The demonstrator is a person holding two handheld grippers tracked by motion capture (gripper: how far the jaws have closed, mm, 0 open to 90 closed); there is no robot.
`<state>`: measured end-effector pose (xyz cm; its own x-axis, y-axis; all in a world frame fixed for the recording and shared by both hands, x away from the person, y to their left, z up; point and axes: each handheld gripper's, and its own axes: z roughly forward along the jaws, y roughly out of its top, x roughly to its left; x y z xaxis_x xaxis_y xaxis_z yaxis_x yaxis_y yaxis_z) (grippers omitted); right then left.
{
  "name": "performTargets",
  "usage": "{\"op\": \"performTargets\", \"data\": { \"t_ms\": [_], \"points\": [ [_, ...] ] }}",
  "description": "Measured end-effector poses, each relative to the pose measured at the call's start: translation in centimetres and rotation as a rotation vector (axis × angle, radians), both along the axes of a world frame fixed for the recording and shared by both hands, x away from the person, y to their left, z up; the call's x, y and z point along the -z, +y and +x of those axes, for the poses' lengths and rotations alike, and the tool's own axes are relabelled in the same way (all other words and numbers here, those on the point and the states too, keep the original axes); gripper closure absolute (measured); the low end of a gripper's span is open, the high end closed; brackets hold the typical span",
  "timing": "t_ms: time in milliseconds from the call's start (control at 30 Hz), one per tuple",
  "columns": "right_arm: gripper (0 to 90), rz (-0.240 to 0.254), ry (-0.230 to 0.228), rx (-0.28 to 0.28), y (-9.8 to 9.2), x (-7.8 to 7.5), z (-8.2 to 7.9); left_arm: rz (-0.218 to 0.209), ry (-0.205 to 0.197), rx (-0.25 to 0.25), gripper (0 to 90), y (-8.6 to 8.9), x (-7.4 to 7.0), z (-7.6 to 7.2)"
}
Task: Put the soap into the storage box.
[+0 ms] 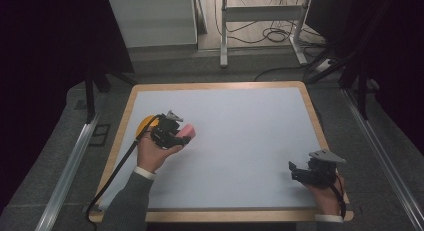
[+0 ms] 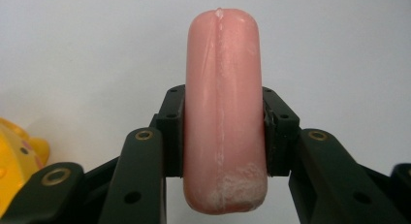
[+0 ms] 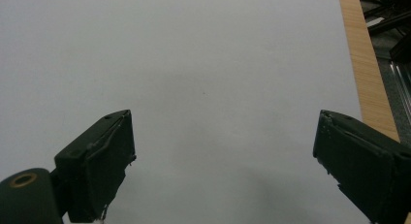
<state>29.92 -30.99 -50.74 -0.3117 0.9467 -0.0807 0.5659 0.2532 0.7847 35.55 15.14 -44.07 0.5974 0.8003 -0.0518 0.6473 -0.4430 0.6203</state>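
A pink sausage-shaped object (image 2: 224, 112) stands upright between the jaws of my left gripper (image 2: 224, 136), whose pads press on both its sides. From above, the same pink piece (image 1: 187, 130) sticks out to the right of the left gripper (image 1: 179, 136), held a little above the left part of the white table top (image 1: 240, 126). A yellow toy (image 1: 146, 123) lies just behind that gripper, and its edge (image 2: 19, 158) shows at the lower left of the left gripper view. My right gripper (image 1: 294, 171) rests near the front right corner, jaws wide apart (image 3: 223, 161) with nothing between them.
The table has a wooden rim (image 1: 125, 118), seen also at the right (image 3: 361, 54) in the right gripper view. Beyond the table stand a white cabinet (image 1: 155, 21) and a metal frame with cables (image 1: 265, 31). A cable (image 1: 112, 178) trails from the left gripper over the front left edge.
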Motion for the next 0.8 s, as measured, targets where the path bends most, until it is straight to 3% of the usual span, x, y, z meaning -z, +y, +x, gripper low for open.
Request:
{"op": "performTargets", "data": {
  "t_ms": [800],
  "points": [
    [7.4, 0.0, 0.004, 0.0, -0.1, 0.0, 0.0, -0.001, -0.025, -0.048, 60.3, 2.5, -0.7, -0.1]
  ]
}}
